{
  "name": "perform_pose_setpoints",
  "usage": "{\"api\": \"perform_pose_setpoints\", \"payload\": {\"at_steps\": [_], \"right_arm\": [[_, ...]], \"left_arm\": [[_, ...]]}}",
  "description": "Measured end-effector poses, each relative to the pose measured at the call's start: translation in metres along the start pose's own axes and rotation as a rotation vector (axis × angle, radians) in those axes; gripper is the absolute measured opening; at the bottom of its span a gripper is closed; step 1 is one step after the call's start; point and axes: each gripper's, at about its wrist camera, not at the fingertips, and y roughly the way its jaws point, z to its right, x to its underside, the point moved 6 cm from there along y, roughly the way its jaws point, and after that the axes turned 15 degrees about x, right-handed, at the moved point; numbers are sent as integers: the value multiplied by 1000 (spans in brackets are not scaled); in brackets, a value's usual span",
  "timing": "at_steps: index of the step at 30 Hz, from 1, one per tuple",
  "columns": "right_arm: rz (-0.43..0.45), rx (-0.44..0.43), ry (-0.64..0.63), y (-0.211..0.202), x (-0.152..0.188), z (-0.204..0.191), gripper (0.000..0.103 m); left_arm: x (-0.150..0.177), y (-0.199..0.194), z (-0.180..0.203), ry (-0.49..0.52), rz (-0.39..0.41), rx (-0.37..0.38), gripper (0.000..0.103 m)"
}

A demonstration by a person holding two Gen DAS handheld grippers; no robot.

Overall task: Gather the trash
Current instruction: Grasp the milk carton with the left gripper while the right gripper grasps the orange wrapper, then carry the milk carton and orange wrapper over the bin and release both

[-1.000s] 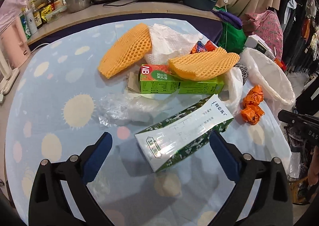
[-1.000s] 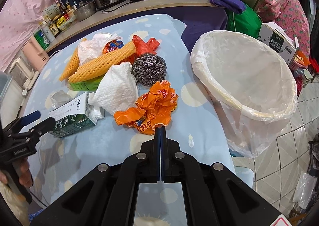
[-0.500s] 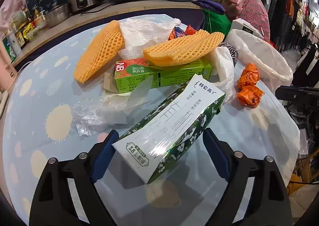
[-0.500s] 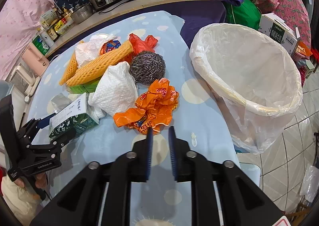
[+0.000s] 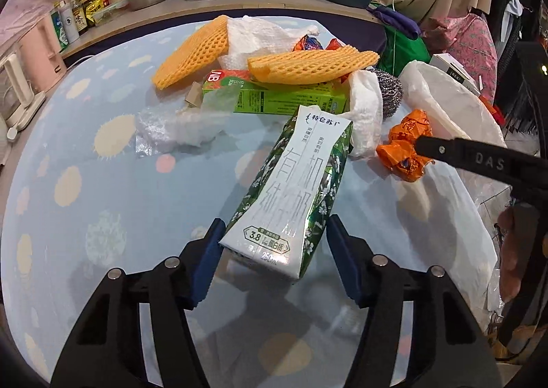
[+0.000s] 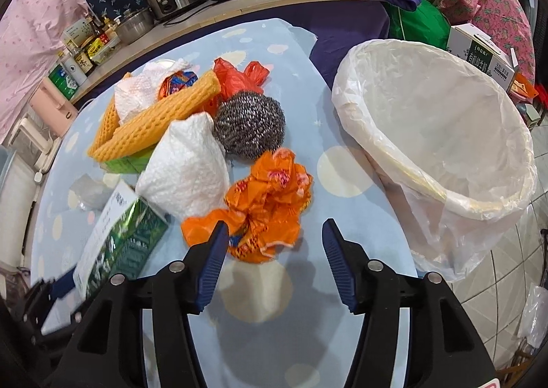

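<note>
Since a moment ago the left gripper point(image 5: 274, 261) has slid forward around the near end of the milk carton point(image 5: 294, 196), and its jaws are closing; the left pad looks to touch the carton's side, while a sliver of gap shows at the right pad, so no firm clamp yet. The right gripper point(image 6: 275, 251), pressed together a second back, is now apart and opening, with the near edge of the orange wrapper point(image 6: 267, 203) between its fingertips, not pinched.

The carton lies on its side on the blue table point(image 5: 102, 199), white-faced with green leafy sides, dark lettering and a "3.8" label at the near end. Everything else sits around it: beyond its far end, a green box point(image 5: 274, 98) with two orange foam nets point(image 5: 308, 62) on top; to its left, clear plastic film point(image 5: 171, 127); to its right, a white paper towel point(image 6: 186, 169), then the crumpled, shiny orange wrapper. Behind the wrapper, further from the carton, is a steel scourer point(image 6: 250, 126). A bin point(image 6: 445, 134) lined with a white bag stands off the table edge, well to the carton's right.
</note>
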Motion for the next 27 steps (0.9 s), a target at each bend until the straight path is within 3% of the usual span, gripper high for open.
{"api": "perform_pose_setpoints", "payload": {"at_steps": [8, 17, 27], "right_arm": [[-11, -8, 24, 18, -12, -5, 59], [40, -1, -40, 12, -9, -11, 28], [73, -54, 9, -15, -11, 6, 24]], "left_arm": [[6, -9, 10, -28, 12, -51, 57], [3, -25, 16, -34, 33, -66, 55], [-21, -65, 30, -25, 109, -81, 52]]}}
